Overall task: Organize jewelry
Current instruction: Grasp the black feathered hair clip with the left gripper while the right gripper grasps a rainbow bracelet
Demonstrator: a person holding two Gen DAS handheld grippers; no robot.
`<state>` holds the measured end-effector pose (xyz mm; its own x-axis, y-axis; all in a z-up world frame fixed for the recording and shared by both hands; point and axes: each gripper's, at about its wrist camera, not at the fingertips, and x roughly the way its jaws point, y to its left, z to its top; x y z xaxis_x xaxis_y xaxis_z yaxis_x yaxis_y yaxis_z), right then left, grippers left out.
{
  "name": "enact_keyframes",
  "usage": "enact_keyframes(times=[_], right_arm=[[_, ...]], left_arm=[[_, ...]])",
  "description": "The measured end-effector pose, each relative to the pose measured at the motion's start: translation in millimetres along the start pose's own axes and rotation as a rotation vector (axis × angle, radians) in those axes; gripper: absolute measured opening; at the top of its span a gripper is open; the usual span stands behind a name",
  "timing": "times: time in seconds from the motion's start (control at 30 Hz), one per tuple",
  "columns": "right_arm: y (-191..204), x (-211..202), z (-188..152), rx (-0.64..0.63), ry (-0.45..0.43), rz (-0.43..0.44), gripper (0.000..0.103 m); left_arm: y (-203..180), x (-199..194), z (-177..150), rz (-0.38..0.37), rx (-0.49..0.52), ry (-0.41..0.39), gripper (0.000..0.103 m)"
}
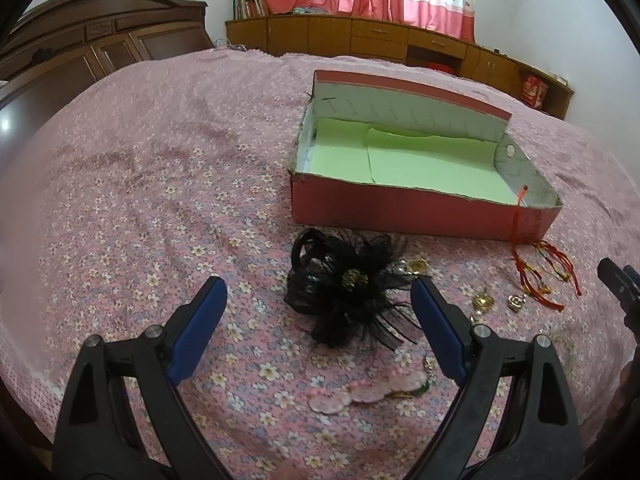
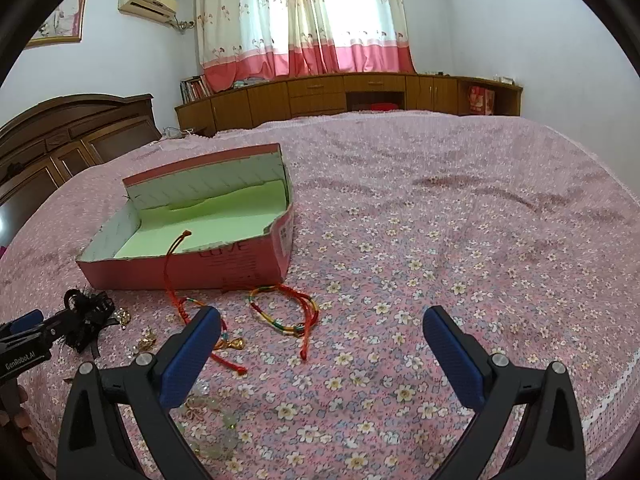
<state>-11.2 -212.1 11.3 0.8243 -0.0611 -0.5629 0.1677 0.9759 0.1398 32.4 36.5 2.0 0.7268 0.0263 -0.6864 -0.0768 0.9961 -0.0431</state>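
An open pink box (image 1: 420, 210) with a green lining lies on the bed; it also shows in the right wrist view (image 2: 188, 268). A black feathered hair piece (image 1: 344, 284) lies in front of it, between my left gripper's (image 1: 318, 294) open blue fingers. Red and multicoloured string bracelets (image 1: 540, 276) lie to the right, one red cord hanging over the box wall (image 2: 176, 256). A multicoloured bracelet (image 2: 284, 308) lies ahead of my open, empty right gripper (image 2: 322, 320). Gold trinkets (image 1: 482, 300), pink pieces (image 1: 360, 392) and pale beads (image 2: 212, 420) lie close by.
The pink floral bedspread (image 2: 440, 240) spreads wide to the right and far side. A wooden headboard (image 1: 80, 40) stands at the left, low wooden cabinets (image 2: 360, 92) and curtains behind the bed. The left gripper's body (image 2: 28, 344) shows at the right view's left edge.
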Motion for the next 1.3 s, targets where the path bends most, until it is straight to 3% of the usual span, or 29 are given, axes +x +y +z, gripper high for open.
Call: enact_keyframes(times=[0.17, 0.47, 0.87, 1.17, 1.23, 1.3], right_arm=[[-4.5, 13.4, 6.8, 0.014, 0.04, 0.005, 0.101], [-9.1, 42.1, 18.5, 0.015, 0.13, 0.018, 0.087], [-4.5, 76.0, 14.8, -0.041, 0.256, 0.017, 0.061], [-1.9, 90.7, 13.2, -0.076, 0.299, -0.016, 0.059], [-0.8, 89.2, 12.6, -0.079, 0.296, -0.02, 0.055], [0.1, 86.9, 13.3, -0.084, 0.292, -0.026, 0.038]], left_arm=[[-1.9, 11.7, 4.6, -0.026, -0.005, 0.044, 0.087], [-3.8, 33.6, 8.9, -0.042, -0.025, 0.11, 0.085], [-2.8, 56.8, 4.6, -0.024, -0.046, 0.179, 0.07], [-10.8, 73.2, 0.3, -0.002, -0.029, 0.199, 0.07], [-11.7, 74.3, -1.3, -0.005, -0.03, 0.196, 0.07], [-10.5, 75.9, -1.4, -0.008, -0.032, 0.194, 0.068]])
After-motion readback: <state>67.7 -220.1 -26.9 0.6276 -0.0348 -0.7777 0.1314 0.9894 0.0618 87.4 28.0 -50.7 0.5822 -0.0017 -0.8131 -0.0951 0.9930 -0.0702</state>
